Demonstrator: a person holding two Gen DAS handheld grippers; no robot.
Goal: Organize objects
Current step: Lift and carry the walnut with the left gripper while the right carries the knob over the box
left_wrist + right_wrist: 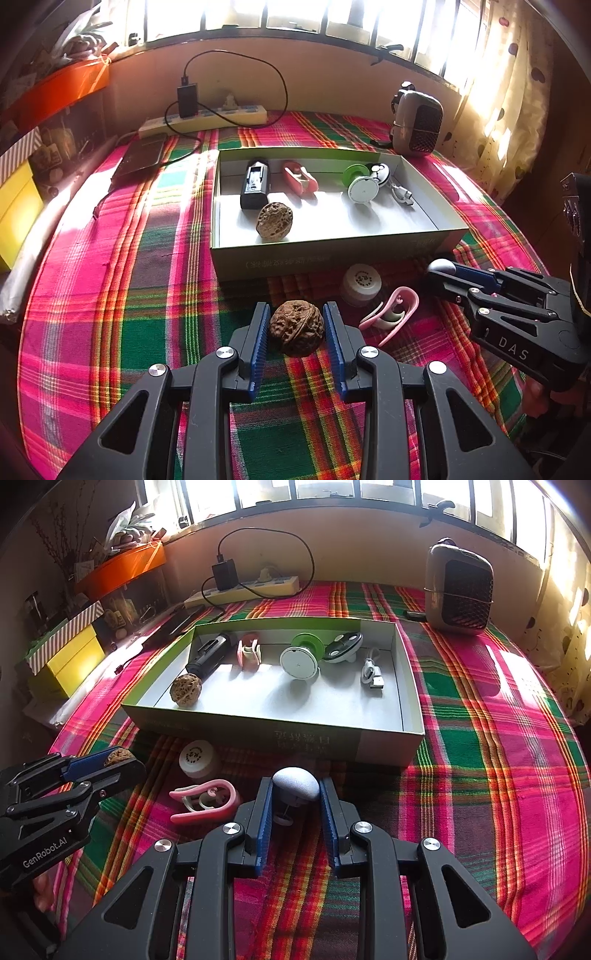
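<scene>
The walnut (296, 328) sits clamped between the blue ribbed pads of the left hand-held gripper (297, 328), just above the plaid cloth and near the front wall of the cardboard box (332, 254). It is nearly round; its seam runs diagonally across the shell, so no clear long axis shows. In the right wrist view the same walnut (119, 757) peeks out at the tip of the left hand-held gripper (110, 762), far left of the scene.

The right hand-held gripper (295, 794) is closed narrowly on a pale grey domed object (296, 783), whose rounded cap faces up and away toward the box while a thin stem hangs below it between the pads. From the left wrist view that grey dome (441, 266) shows at the tip of the right hand-held gripper (443, 271), which points left toward the box's near right corner.

Between the two tools, on the cloth, lie a pink and white clip (203, 801), its long axis running left to right with the closed loop to the right, and a small white round jar (197, 758) just beside the box wall.

Inside the box a second walnut (274, 221) rests near the left wall, touching the near end of a black oblong device (255, 182) whose long axis runs near to far. Further right sit a red clip (300, 178), a white and green disc (362, 186) and a coiled white cable (400, 194).
</scene>
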